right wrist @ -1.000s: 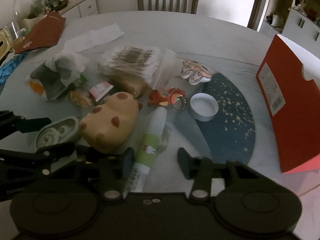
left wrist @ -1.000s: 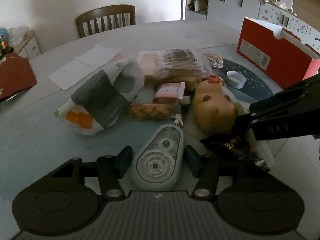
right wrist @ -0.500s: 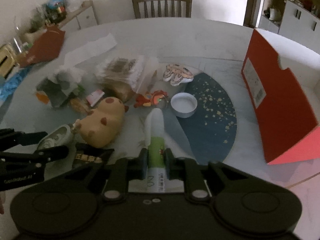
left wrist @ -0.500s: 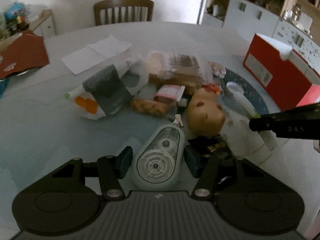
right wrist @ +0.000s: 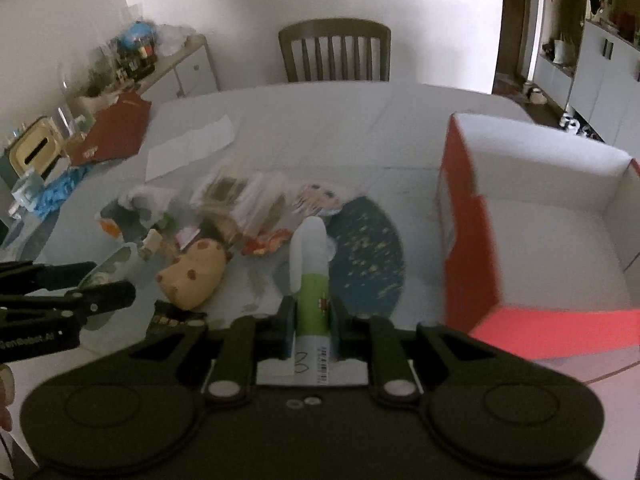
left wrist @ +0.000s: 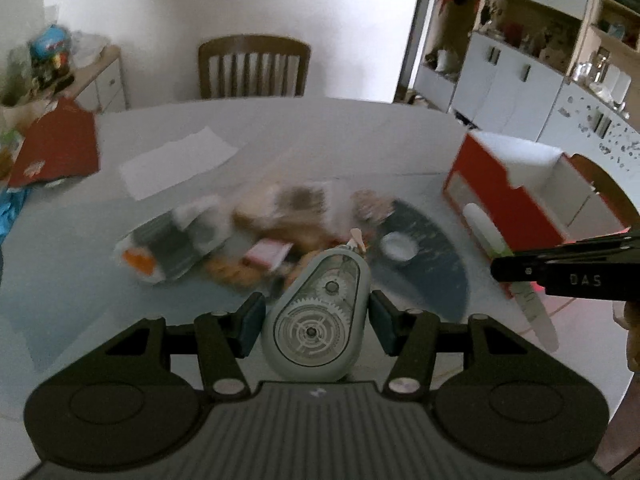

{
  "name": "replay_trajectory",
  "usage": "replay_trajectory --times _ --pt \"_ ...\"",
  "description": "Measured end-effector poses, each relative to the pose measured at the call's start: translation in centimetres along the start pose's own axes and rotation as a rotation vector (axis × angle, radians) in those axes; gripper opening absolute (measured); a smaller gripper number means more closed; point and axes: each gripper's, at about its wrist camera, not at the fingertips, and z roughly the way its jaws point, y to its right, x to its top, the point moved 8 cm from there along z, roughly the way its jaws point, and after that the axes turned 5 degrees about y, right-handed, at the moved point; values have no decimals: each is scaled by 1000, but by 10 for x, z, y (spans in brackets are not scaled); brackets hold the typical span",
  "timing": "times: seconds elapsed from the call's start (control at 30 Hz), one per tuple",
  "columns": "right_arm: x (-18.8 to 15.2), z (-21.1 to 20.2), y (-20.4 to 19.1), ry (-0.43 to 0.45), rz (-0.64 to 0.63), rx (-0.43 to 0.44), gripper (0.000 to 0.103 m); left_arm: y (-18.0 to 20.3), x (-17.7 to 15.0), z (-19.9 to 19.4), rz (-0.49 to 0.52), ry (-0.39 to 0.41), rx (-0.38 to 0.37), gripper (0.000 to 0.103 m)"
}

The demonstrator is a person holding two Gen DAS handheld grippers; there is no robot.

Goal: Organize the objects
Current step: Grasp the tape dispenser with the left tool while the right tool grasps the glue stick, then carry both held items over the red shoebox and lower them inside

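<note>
My left gripper (left wrist: 316, 320) is shut on a grey correction-tape dispenser (left wrist: 316, 316) and holds it above the table. My right gripper (right wrist: 312, 324) is shut on a white and green tube (right wrist: 310, 268), lifted above the table; the tube also shows in the left wrist view (left wrist: 484, 228). An open red box with a white inside (right wrist: 560, 232) stands at the right, also in the left wrist view (left wrist: 516, 184). A pile of small items lies mid-table: a tan spotted plush (right wrist: 196, 272), a cotton swab pack (right wrist: 240, 196), a white lid (left wrist: 398, 246).
A round dark blue mat (right wrist: 372, 256) lies beside the box. White paper (right wrist: 190, 150) and a red folder (right wrist: 116, 130) lie at the far left. A wooden chair (right wrist: 334, 50) stands behind the table. A cluttered sideboard (right wrist: 132, 60) is at the left, cabinets at the right.
Both grippers have risen from the table with their objects. The right gripper closed on the tube and lifted it toward the red box. The left one lifted the dispenser.
</note>
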Motion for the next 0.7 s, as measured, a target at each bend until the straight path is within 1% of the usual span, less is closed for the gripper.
replay_trajectory --times 0.17,0.3,0.7 --pt "15 -21 30 36 7 -7 16 40 16 1 22 31 -20 55" --pt "23 -33 57 61 23 -22 16 74 27 7 41 40 -49 55" --pt "29 -50 150 98 97 -95 16 172 65 33 140 66 -124 55"
